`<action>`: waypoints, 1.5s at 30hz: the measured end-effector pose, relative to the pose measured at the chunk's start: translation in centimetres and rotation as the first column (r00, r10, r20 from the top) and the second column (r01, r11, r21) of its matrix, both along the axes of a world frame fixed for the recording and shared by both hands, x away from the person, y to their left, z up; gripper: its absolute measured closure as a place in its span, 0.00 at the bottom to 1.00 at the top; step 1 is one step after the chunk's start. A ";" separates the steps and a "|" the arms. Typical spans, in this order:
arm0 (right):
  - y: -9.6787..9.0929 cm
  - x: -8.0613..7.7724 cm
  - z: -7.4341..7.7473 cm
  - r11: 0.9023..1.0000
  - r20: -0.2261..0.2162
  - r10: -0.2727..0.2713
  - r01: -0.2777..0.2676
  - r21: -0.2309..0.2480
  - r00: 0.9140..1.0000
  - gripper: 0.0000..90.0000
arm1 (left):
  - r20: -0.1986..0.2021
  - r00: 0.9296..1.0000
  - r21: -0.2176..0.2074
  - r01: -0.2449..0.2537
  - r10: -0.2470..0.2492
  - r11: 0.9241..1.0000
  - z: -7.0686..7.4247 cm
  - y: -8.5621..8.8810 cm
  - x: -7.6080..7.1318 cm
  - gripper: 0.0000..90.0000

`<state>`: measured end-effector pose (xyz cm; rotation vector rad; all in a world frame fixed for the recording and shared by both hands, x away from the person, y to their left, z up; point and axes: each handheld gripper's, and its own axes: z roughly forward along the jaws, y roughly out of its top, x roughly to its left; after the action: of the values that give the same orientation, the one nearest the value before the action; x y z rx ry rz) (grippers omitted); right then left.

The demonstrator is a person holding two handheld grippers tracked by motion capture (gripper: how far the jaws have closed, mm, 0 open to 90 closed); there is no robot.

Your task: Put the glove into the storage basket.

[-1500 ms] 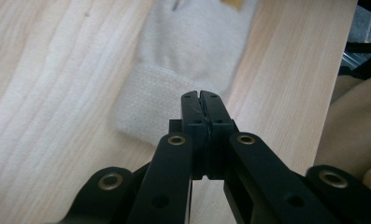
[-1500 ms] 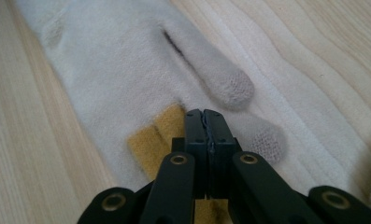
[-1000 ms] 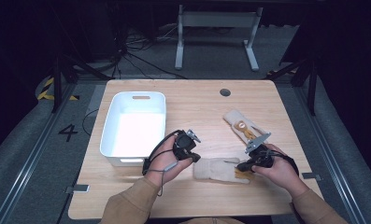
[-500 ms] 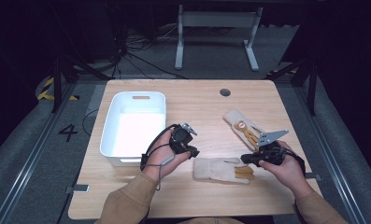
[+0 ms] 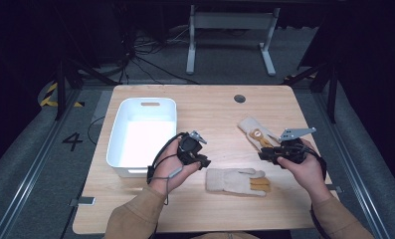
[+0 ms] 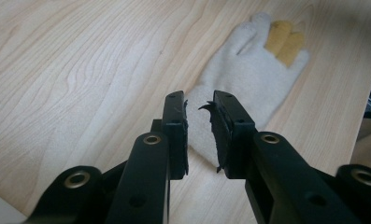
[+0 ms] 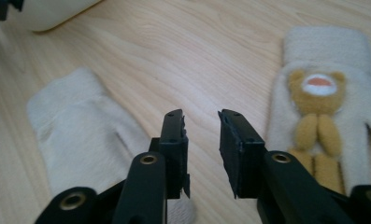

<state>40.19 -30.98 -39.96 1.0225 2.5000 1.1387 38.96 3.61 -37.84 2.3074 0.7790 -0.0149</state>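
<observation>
Left gripper (image 5: 203, 162) hovers above the table (image 5: 220, 114), jaws a narrow gap apart and just opened, nothing clamped; the near glove (image 5: 237, 180) lies flat beyond and just below its tips, cuff toward them. Right gripper (image 5: 262, 155) stands with jaws moderately parted, just opened, empty. The bear glove (image 5: 254, 133) lies just right of its jaws, the near glove (image 7: 80, 135) to their left. White bin (image 5: 143, 134) sits behind the left gripper.
</observation>
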 end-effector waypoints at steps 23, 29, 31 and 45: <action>-1.7 6.4 -3.3 0.985 0.041 -0.153 0.155 -0.075 0.987 0.55 | -0.028 0.999 0.045 -0.026 0.028 0.999 -1.2 1.7 -2.5 0.74; -1.7 7.1 -4.3 0.978 0.023 -0.181 0.182 -0.098 0.983 0.52 | -0.028 0.999 0.049 -0.038 0.040 0.998 -1.3 2.0 -2.7 0.73; -1.7 7.3 -4.5 0.977 0.014 -0.187 0.188 -0.100 0.982 0.52 | -0.029 0.999 0.050 -0.040 0.041 0.998 -1.4 2.0 -2.7 0.72; -1.5 7.1 -4.7 0.967 -0.041 -0.223 0.216 -0.138 0.974 0.75 | -0.032 0.999 0.074 -0.035 0.038 0.997 -1.7 1.8 -2.6 0.74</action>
<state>47.31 -32.47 -44.66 1.2715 2.3928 0.8784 36.35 5.41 -39.58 2.3670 0.8517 -0.0090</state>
